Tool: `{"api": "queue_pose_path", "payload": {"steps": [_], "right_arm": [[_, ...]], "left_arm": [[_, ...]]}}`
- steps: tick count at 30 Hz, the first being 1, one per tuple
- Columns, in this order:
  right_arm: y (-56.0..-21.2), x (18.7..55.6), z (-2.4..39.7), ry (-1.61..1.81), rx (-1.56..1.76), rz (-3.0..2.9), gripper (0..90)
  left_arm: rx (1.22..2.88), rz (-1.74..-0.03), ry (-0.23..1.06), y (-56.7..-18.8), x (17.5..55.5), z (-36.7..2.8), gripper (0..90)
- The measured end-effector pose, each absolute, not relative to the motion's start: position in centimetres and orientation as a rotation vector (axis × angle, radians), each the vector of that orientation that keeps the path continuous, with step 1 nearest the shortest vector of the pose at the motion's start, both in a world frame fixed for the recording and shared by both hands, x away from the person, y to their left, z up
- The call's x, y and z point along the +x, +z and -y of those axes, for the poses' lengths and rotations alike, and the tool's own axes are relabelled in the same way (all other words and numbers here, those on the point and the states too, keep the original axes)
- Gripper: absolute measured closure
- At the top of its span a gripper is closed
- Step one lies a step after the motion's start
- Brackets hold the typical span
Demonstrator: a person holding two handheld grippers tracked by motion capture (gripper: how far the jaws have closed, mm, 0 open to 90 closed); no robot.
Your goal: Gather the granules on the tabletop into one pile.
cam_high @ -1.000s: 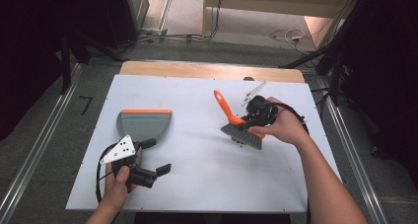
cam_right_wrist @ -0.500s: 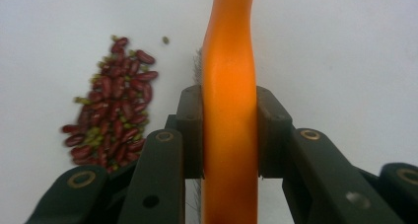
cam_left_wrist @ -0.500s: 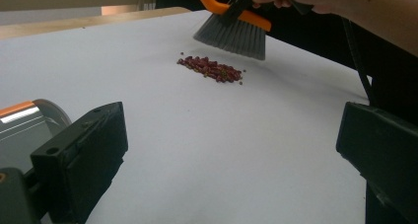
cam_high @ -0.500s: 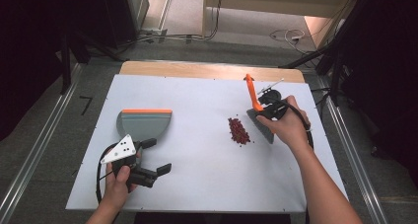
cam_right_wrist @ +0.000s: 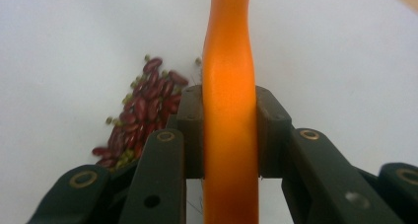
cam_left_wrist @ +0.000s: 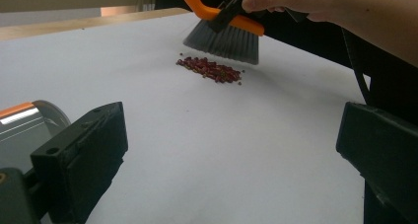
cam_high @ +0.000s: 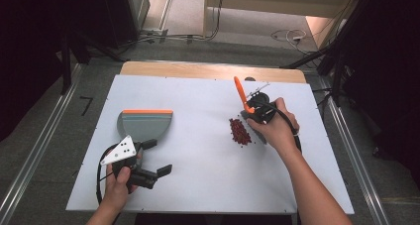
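Black tongs point(cam_high: 157, 157) with brass screws, grey three-cornered plate point(cam_high: 121, 150), trailing black cable point(cam_high: 100, 178).

I see the brush point(cam_high: 246, 106) at the far right of the table — orange handle, grey bristles. Its handle rises steeply up and away from me, tipped a little to the left; in the right gripper view that orange handle point(cam_right_wrist: 229, 110) runs straight up the middle, clamped on both sides. In the left gripper view the bristles point(cam_left_wrist: 224, 40) fan downward, their tips just above or at the white surface — I cannot tell which. Just left of the brush lies the bean pile point(cam_high: 238, 131), a small elongated heap of dark red beans with a few greenish ones mixed in, a couple of strays at its edge.
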State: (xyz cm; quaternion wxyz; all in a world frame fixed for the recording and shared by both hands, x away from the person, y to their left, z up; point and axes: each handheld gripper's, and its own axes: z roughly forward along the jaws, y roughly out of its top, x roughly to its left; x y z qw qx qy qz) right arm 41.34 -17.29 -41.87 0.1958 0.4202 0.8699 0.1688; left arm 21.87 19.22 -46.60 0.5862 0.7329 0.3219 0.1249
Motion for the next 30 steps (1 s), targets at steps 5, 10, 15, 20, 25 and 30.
{"api": "queue_pose_path", "payload": {"steps": [5,10,15,20,25,30], "right_arm": [[-43.2,42.4,16.0,0.388,0.879,-2.460,68.6],[-43.6,42.0,15.3,0.367,0.766,-2.545,68.7],[-42.7,41.1,16.3,0.421,0.800,-2.553,68.5],[-41.5,40.3,18.2,0.529,0.898,-2.493,68.5],[-40.7,39.1,20.3,0.674,1.004,-2.440,68.5],[-40.6,37.5,22.5,0.812,1.101,-2.400,68.5]], "left_arm": [[1.714,-0.749,0.290,-46.6,21.9,-19.1,0.1],[1.707,-0.752,0.292,-46.6,21.9,-19.3,0.1],[1.712,-0.749,0.290,-46.6,21.9,-19.2,0.1],[1.711,-0.752,0.293,-46.6,21.9,-19.2,0.1],[1.712,-0.752,0.294,-46.7,21.9,-19.1,0.1],[1.711,-0.757,0.297,-46.6,21.9,-19.2,0.2]]}}
